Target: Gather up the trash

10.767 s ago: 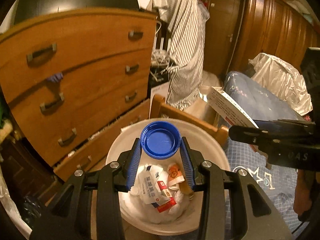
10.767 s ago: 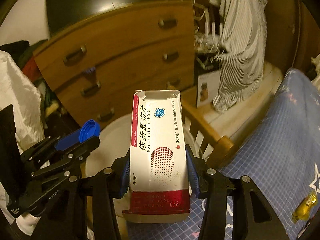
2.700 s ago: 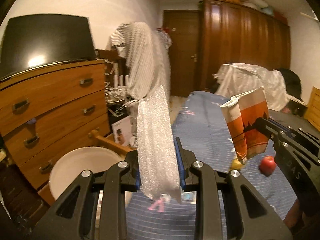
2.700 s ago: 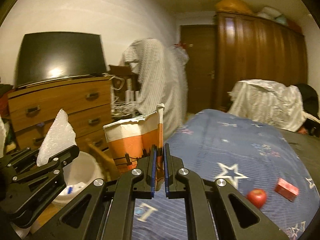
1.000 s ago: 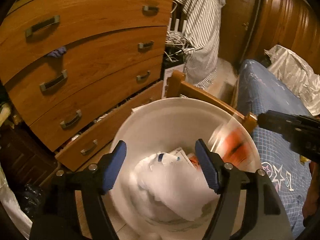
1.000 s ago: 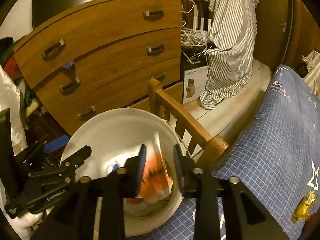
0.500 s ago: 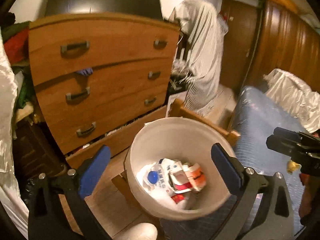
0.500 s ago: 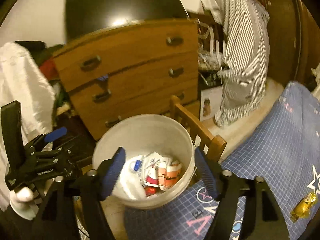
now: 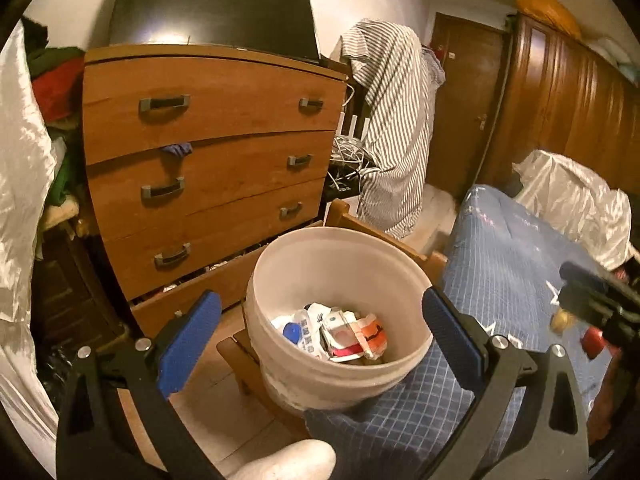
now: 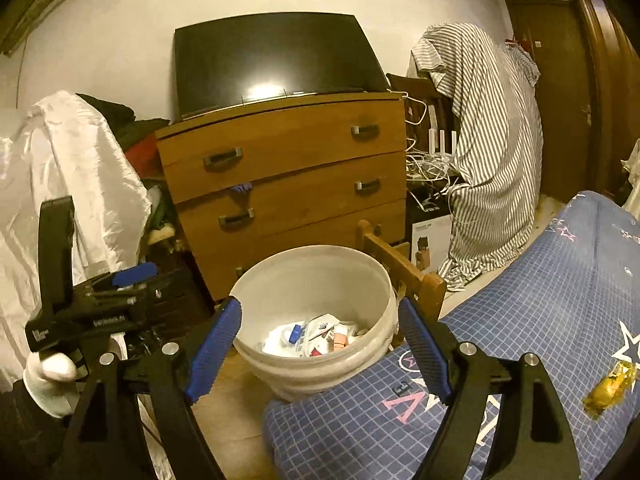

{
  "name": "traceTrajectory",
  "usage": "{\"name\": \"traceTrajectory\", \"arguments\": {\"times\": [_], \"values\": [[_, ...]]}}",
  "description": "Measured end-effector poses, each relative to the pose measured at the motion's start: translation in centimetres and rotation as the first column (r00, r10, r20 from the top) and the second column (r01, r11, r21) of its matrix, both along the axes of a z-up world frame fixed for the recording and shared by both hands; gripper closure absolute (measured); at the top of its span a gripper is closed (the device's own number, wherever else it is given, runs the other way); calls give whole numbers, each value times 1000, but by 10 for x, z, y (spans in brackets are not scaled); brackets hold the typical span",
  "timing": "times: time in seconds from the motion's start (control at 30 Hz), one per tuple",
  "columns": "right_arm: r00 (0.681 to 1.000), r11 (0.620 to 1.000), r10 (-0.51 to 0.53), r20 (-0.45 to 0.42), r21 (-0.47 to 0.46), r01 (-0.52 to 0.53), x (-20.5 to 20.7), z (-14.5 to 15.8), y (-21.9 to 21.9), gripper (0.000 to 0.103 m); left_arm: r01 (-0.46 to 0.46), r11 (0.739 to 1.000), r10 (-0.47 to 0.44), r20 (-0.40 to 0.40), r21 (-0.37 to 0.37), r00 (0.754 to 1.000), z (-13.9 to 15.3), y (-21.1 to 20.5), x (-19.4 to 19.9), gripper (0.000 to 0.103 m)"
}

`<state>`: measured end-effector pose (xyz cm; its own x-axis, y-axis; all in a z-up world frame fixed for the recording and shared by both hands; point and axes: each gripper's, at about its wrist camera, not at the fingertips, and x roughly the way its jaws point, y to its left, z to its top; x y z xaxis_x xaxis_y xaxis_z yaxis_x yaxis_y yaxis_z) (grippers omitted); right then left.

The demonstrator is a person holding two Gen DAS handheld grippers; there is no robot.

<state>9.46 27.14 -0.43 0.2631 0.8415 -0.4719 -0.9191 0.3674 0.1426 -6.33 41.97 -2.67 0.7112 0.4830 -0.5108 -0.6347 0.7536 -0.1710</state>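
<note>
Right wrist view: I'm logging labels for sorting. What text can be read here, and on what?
"V" in pink and an outlined "E": printed on the bedspread, partly hidden by the right gripper.
White label on the left gripper: too blurred to read.
Print on the box by the dresser: too small.
Wrappers in the bucket: print is too small.

A lived-in home bedroom: a bed (image 10: 560, 280), wooden dresser (image 10: 288, 184), wardrobe (image 9: 572, 112) and draped clothes (image 10: 492, 140).
</note>
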Motion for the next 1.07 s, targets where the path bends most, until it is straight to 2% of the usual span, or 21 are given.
{"name": "traceTrajectory", "arguments": {"times": [0.37,0.8,1.07], "values": [[999,999,-32,1,4,32,-3,4,-3,22,-12,999,13,-17,37,1000,2,-10,-4,6],[999,999,-36,-21,-22,36,0,-2,9,21,-7,1000,7,-21,19,1000,2,-9,-4,7],[999,999,-37,-19,-29,36,-1,-5,10,16,-38,999,39,-34,34,999,2,-6,0,6]]}}
